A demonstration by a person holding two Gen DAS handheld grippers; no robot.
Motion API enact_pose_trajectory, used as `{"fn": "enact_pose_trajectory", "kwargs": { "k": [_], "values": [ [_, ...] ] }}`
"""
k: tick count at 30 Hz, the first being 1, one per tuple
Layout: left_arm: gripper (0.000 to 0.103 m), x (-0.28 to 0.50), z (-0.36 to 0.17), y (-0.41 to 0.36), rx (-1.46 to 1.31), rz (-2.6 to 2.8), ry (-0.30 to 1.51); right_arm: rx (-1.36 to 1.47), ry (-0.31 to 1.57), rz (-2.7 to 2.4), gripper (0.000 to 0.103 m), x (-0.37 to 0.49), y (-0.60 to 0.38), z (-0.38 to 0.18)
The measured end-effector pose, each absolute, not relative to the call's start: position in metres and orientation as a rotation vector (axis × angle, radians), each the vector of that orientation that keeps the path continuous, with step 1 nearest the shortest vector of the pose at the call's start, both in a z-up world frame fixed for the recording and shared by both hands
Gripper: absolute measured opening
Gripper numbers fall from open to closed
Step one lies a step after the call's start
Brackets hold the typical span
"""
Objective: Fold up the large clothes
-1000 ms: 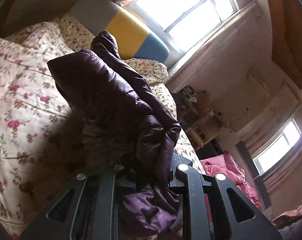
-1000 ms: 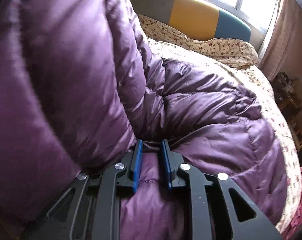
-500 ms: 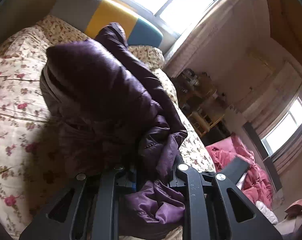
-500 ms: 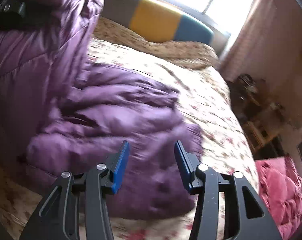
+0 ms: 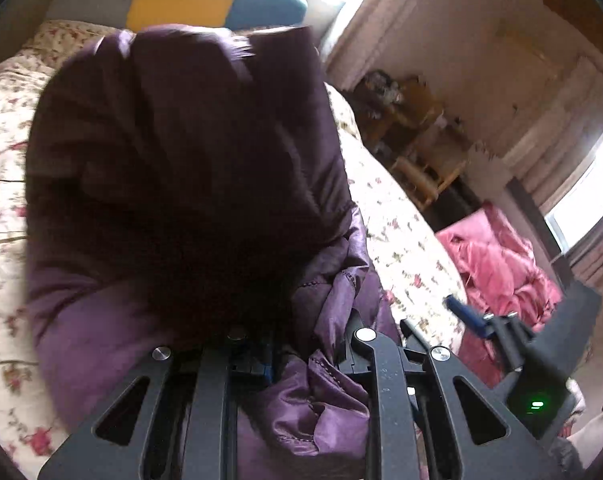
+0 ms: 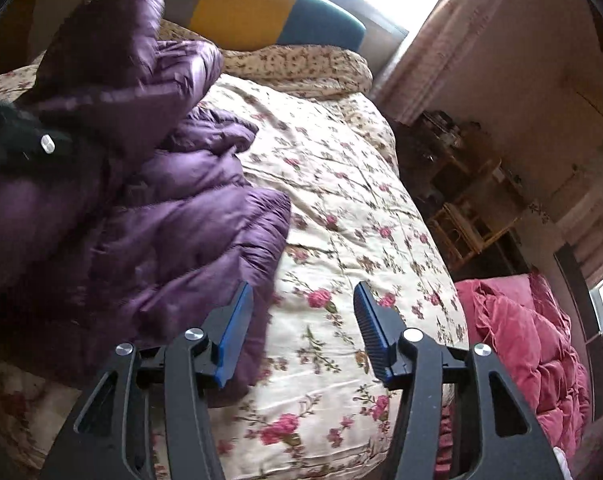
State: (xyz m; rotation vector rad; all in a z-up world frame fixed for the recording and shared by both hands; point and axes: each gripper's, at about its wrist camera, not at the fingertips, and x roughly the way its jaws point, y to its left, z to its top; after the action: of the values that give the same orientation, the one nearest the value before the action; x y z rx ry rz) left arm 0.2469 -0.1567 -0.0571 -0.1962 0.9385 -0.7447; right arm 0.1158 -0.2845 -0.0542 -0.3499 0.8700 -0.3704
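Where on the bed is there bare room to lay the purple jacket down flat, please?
Free: the floral quilt between the purple jacket and the bed's right edge, from the pillow down past the empty, opening right claw. Crowded: the left side, where the left claw grips the heaped jacket.

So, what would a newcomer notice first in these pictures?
Probably the purple puffer jacket, heaped on the left side of the floral bedspread, with one fold clamped in the left gripper. Then the right gripper, its jaws opening over bare bedspread, nothing between them.
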Motion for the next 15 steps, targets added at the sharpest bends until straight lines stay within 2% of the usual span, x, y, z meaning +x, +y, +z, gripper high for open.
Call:
{"fn": "enact_pose_trajectory", "kwargs": {
  "k": [4, 9, 11, 15],
  "values": [
    [0.023, 0.250, -0.068, -0.175, -0.160, -0.763, 0.957, -0.322, 0.897, -0.381, 0.054, 0.119, -0.294, -0.061],
    [0.055, 0.242, -0.050, -0.152, -0.240, -0.829, 0.945, -0.299, 0.898, -0.375, 0.055, 0.114, -0.296, -0.059],
    [0.061, 0.234, -0.037, -0.134, -0.273, -0.844, 0.911, -0.294, 0.893, -0.369, 0.055, 0.115, -0.294, -0.056],
    [0.061, 0.218, -0.016, -0.100, -0.328, -0.862, 0.852, -0.299, 0.877, -0.349, 0.055, 0.110, -0.282, -0.048]
  ]
}}
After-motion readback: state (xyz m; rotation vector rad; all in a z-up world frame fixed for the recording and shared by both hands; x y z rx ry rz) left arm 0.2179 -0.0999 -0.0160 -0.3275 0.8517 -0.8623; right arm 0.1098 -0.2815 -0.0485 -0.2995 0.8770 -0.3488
